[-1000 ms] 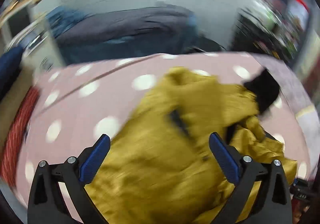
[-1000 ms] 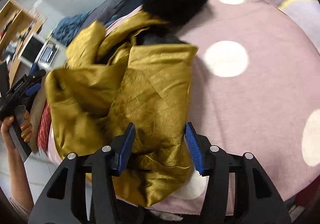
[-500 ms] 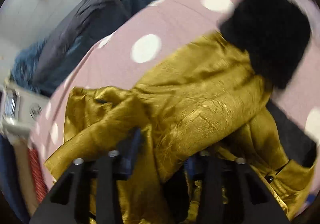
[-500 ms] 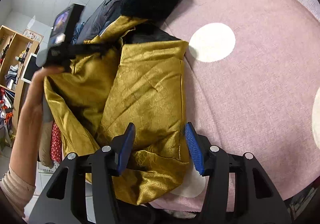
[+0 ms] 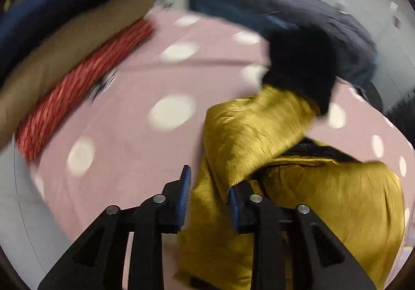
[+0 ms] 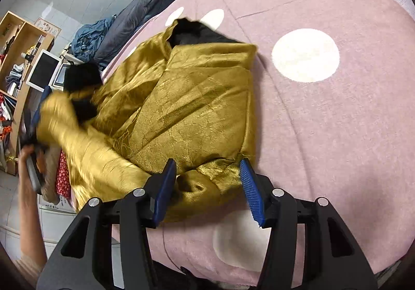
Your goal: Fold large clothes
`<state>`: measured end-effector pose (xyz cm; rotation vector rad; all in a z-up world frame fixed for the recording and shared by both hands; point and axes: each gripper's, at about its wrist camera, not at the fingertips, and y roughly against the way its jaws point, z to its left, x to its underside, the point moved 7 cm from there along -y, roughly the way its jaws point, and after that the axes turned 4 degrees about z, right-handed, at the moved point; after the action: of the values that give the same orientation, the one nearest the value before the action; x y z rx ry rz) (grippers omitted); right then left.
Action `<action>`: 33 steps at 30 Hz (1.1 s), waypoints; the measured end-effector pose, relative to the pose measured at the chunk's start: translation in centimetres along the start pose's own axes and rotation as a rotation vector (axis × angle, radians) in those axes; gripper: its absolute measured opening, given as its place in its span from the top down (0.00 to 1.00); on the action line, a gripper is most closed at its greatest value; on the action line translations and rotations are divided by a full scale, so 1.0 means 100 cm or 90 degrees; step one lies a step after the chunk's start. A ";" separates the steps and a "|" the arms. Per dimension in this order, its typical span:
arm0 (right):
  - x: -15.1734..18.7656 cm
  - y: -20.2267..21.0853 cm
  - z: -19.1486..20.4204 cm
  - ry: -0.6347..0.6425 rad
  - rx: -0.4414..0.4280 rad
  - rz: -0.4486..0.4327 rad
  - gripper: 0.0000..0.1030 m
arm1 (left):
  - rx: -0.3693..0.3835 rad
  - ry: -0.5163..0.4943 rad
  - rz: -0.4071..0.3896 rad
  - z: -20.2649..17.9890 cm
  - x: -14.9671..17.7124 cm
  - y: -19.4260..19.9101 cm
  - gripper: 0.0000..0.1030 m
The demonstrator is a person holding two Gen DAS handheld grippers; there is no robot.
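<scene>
between left tool (image 5: 208,199) pads: gold coat (image 5: 249,134) fold, clenched; right tool (image 6: 207,186) released, straddling hem.

A bed with a pink cover (image 6: 337,121) dotted with large white spots carries a crumpled mustard-yellow coat (image 6: 186,108) with black fur trim (image 5: 301,67). Along the far edge of the bed lies a dark grey garment (image 6: 145,17) beside a blue one (image 6: 88,35). A red patterned cloth (image 5: 77,82) lies along another edge.

Bare pink blanket (image 6: 337,113) lies open right of the gold coat (image 6: 197,108); stacked clothes (image 5: 67,56) crowd its left edge
</scene>
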<state>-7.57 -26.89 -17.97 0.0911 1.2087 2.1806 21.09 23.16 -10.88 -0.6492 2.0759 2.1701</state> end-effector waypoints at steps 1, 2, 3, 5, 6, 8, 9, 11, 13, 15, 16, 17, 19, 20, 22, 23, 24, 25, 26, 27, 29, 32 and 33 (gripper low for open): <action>-0.002 -0.002 0.002 0.001 -0.004 0.003 0.49 | -0.010 0.021 0.017 0.021 0.015 -0.006 0.59; -0.003 -0.006 0.006 0.004 -0.006 0.009 0.49 | -0.010 0.036 0.024 0.036 0.027 -0.008 0.45; -0.004 -0.009 0.008 0.007 -0.005 0.013 0.49 | -0.003 0.051 0.026 0.050 0.033 -0.005 0.34; -0.007 -0.016 0.013 0.013 0.003 0.021 0.49 | 0.024 0.079 0.001 0.064 0.038 0.014 0.32; -0.008 -0.020 0.014 0.013 0.002 0.024 0.49 | 0.044 0.082 -0.030 0.060 0.037 0.031 0.28; -0.009 -0.020 0.015 0.001 0.001 0.024 0.49 | 0.068 0.067 -0.107 0.043 0.021 0.066 0.13; -0.006 -0.019 0.013 -0.010 -0.002 0.023 0.49 | 0.079 0.051 -0.160 0.030 0.013 0.090 0.07; -0.005 -0.016 0.011 -0.043 -0.012 0.023 0.49 | 0.103 0.004 -0.229 -0.003 -0.002 0.127 0.06; -0.004 -0.013 0.007 -0.079 -0.022 0.026 0.49 | 0.145 -0.074 -0.233 -0.049 -0.015 0.144 0.06; 0.002 -0.008 -0.001 -0.111 -0.041 0.034 0.49 | 0.198 -0.158 -0.190 -0.098 -0.024 0.135 0.06; 0.004 -0.007 -0.003 -0.130 -0.052 0.040 0.49 | 0.228 -0.212 -0.151 -0.130 -0.025 0.121 0.06; 0.007 -0.005 -0.006 -0.145 -0.061 0.046 0.49 | 0.236 -0.267 -0.111 -0.159 -0.025 0.103 0.06; 0.012 -0.004 -0.009 -0.173 -0.078 0.061 0.49 | 0.207 -0.369 -0.037 -0.209 -0.019 0.061 0.06; 0.016 -0.003 -0.010 -0.188 -0.093 0.071 0.49 | 0.198 -0.423 0.009 -0.232 -0.017 0.040 0.06; 0.021 -0.004 -0.008 -0.211 -0.122 0.088 0.49 | 0.177 -0.515 0.089 -0.274 -0.007 0.001 0.06; 0.024 -0.004 -0.007 -0.226 -0.137 0.095 0.49 | 0.179 -0.544 0.132 -0.291 0.001 -0.014 0.06; 0.026 -0.005 -0.007 -0.240 -0.150 0.099 0.49 | 0.176 -0.585 0.191 -0.308 0.014 -0.032 0.06; 0.027 -0.007 -0.007 -0.251 -0.159 0.102 0.49 | 0.160 -0.626 0.224 -0.314 0.023 -0.051 0.06; 0.028 -0.010 -0.006 -0.265 -0.173 0.107 0.49 | 0.127 -0.673 0.242 -0.318 0.035 -0.069 0.06; 0.029 -0.013 -0.006 -0.279 -0.185 0.113 0.49 | 0.072 -0.727 0.248 -0.324 0.047 -0.087 0.06; 0.031 -0.021 -0.005 -0.297 -0.200 0.128 0.49 | 0.011 -0.788 0.245 -0.330 0.066 -0.111 0.06; 0.037 -0.034 0.004 -0.276 -0.191 0.156 0.50 | 0.043 -0.801 0.200 -0.339 0.081 -0.115 0.07; 0.040 -0.038 0.008 -0.261 -0.185 0.162 0.59 | 0.071 -0.787 0.187 -0.340 0.082 -0.110 0.15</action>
<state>-8.54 -22.61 -21.43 0.5662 0.6748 2.3758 25.93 -10.77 -24.02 0.8672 1.5372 1.7212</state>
